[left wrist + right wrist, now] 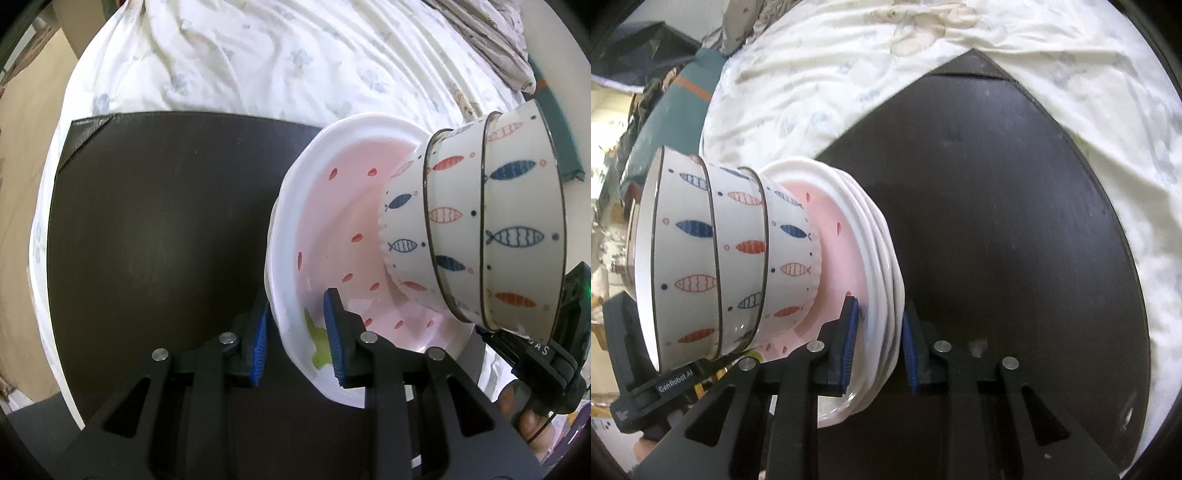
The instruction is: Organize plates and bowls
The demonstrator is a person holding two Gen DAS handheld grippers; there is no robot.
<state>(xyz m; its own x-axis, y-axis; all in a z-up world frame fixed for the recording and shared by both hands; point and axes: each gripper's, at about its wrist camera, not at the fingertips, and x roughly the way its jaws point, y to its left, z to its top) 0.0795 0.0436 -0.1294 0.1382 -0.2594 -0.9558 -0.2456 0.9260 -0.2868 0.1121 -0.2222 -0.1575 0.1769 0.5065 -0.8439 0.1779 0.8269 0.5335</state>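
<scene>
Left fingers: blue ribbed pads (260, 341) stand on both sides of the plate stack rim, one under, one on the pink face; the left gripper (299, 338) is clenched on the rim.
Right fingers: blue pads (849, 343) also stand on both sides of the rim at the opposite edge; the right gripper (879, 343) is clamped on the same stack.
Plate stack: several white plates (882, 266) with wavy rims; the top plate (343, 221) is pink inside with small red marks and a green shape near the left pad.
Bowls: three nested fish-pattern bowls (491, 229) sit on the pink plate, with red, pink and blue fish and thin dark rims.
Position: the stack with the bowls is held between both grippers over the dark tabletop (166, 221); if it touches the table, I cannot tell.
Around: a pale floral sheet (258, 55) lies behind the table, and a teal object (683, 99) is further back.
</scene>
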